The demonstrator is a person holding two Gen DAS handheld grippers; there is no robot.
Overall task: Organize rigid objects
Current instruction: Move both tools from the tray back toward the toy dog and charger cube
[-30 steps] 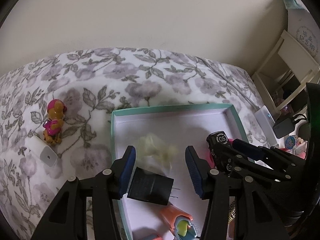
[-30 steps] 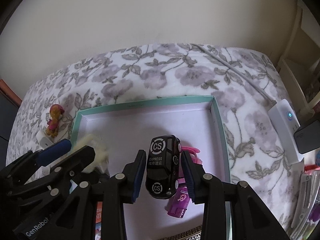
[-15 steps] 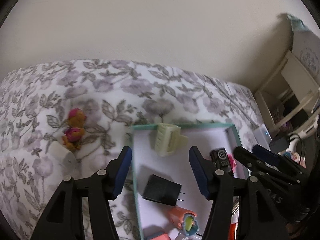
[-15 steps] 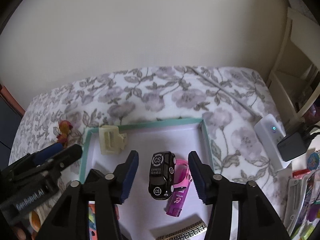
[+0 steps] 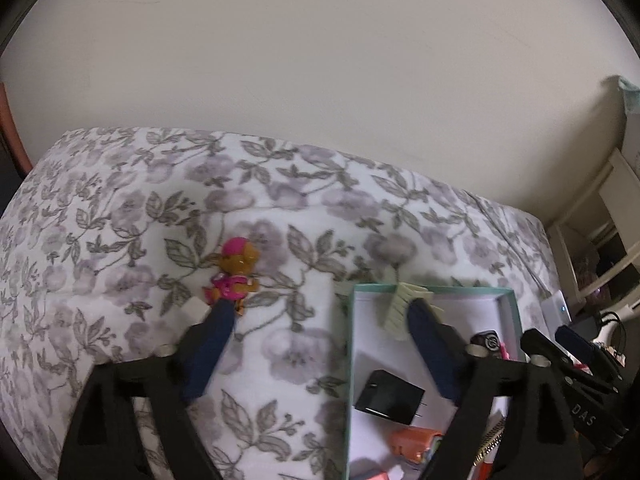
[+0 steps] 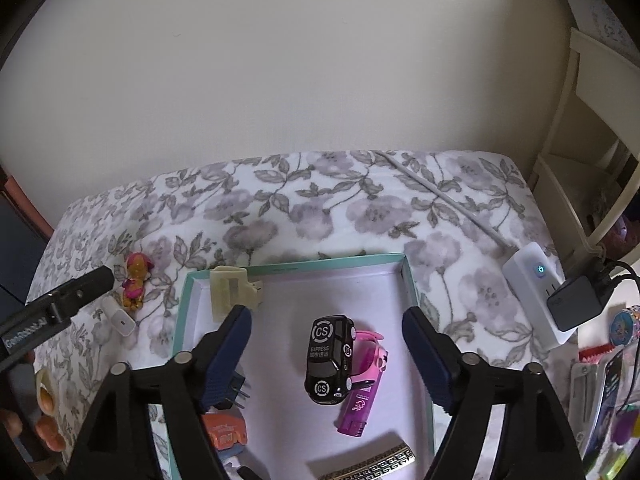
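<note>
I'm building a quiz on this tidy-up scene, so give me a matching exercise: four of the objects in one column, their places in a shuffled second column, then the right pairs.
Things:
1. black toy car
2. cream hair clip
3. pink-and-orange figurine
4. white power strip

Places:
A. on the floral blanket, left of the teal-rimmed box
B. in the middle of the box, against a pink toy car
C. outside the box to the right, with a black adapter plugged in
D. at the box's far left corner

Pairs: 1-B, 2-D, 3-A, 4-C

Black gripper [image 6: 326,354] frames, blue pads, silver screws.
</note>
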